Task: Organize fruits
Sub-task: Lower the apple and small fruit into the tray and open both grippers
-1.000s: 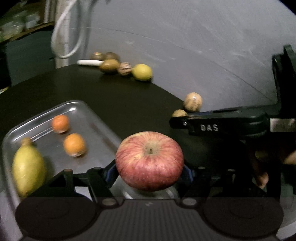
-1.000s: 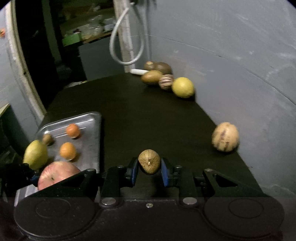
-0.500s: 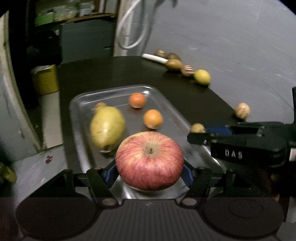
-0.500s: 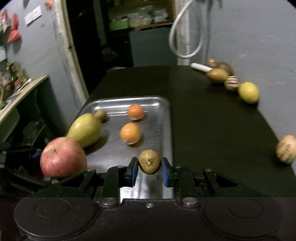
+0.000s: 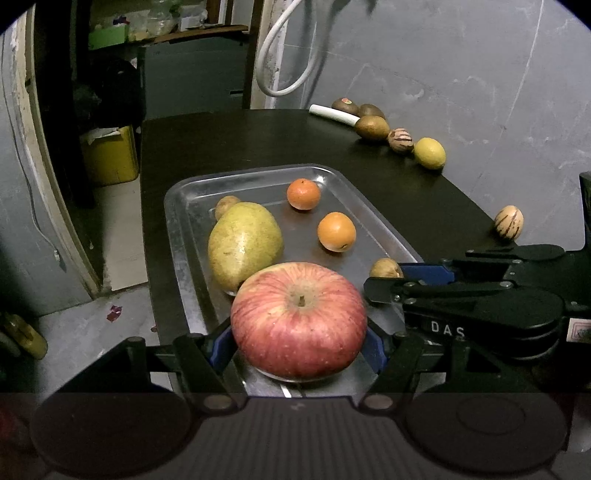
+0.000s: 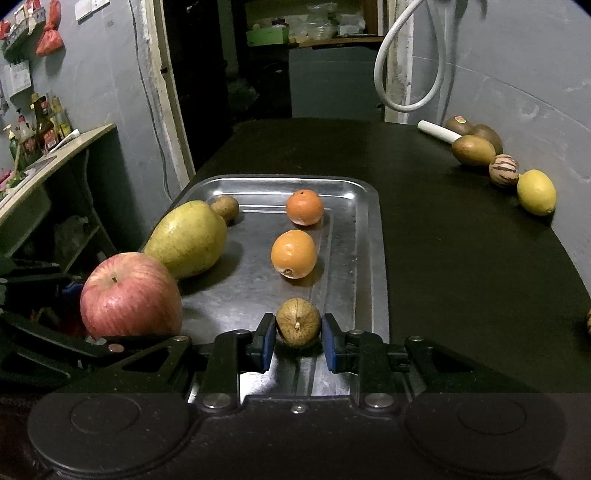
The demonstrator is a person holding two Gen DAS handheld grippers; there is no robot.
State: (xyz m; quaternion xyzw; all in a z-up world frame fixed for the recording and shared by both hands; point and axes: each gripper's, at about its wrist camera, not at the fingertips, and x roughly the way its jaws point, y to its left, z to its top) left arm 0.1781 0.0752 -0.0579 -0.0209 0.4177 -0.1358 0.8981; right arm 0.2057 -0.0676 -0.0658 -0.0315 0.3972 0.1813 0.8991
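A dark table (image 6: 461, 258) bears a metal tray (image 6: 365, 258) and loose fruit (image 6: 536, 192).

White hose loop (image 6: 406, 66) was seen hanging against grey wall (image 5: 461, 74) behind dark bench (image 6: 461, 266). White cylinder (image 5: 334, 113) was laid on bench's far corner. Yellow bin (image 5: 110, 155) was stood on floor (image 5: 85, 332) beside bench. Side shelf (image 6: 55, 155) was loaded with bottles (image 6: 44, 125). Red bags (image 6: 50, 40) were hung high on wall. Green box (image 6: 267, 36) was kept on back shelf.
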